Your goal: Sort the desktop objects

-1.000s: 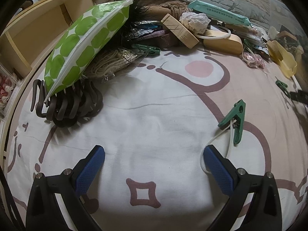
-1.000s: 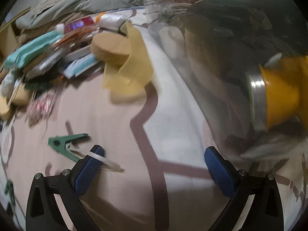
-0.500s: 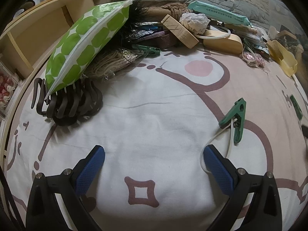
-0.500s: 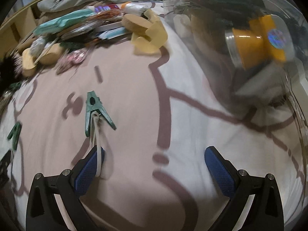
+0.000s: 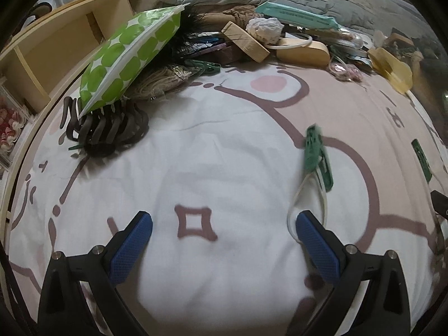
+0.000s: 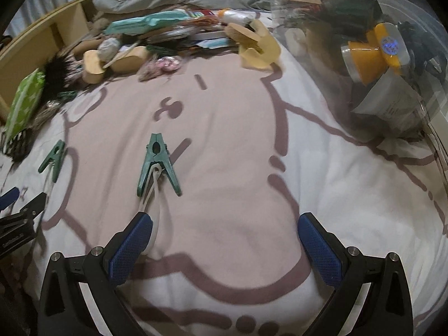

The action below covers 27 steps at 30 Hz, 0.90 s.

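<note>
Both the right gripper (image 6: 224,240) and left gripper (image 5: 224,238) hover spread wide and empty over the blanket (image 6: 224,128), where a green clothespin (image 6: 157,162) lies just ahead, likely light, rigid, slippery plastic, best pinched across its flat sides.

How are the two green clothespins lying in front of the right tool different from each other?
The nearer clothespin lies on the pink patch just ahead of the right tool; the farther clothespin lies off to the left near the patch's brown outline. The nearer one looks larger and sharper; the farther one looks smaller, being farther off. Both are green, lie flat with legs spread toward the camera, and carry a white loop.
</note>
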Each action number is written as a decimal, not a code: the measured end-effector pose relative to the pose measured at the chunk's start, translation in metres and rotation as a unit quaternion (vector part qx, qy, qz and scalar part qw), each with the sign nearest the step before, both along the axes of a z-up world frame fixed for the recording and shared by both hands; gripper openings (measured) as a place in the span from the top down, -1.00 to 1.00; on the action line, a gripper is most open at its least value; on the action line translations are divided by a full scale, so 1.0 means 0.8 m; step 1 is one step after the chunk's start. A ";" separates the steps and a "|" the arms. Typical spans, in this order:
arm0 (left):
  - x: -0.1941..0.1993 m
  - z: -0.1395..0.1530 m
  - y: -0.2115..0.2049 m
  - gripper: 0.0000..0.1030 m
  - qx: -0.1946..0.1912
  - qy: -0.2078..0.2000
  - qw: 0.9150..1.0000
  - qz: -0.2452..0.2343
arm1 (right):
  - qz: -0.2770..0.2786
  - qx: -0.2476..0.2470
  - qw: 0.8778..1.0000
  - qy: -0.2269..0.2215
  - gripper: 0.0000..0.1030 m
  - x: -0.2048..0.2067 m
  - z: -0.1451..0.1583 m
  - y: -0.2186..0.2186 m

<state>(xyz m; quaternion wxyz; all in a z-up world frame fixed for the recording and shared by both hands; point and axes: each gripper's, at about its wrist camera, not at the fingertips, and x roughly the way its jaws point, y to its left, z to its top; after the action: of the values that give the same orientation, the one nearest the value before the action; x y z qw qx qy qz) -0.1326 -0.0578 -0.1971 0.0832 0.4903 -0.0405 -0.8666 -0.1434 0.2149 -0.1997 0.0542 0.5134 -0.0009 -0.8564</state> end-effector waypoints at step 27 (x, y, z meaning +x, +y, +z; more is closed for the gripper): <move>0.010 0.010 -0.013 -1.00 0.041 0.040 0.997 0.047 | 0.012 0.001 1.000 0.023 -1.00 0.008 -0.009 -0.017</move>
<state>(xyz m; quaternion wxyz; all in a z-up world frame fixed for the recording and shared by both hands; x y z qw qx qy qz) -0.1248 -0.0682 -0.1893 0.1052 0.4593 0.0220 -0.8817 -0.1368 0.2010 -0.2071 0.0639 0.4938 0.0068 -0.8672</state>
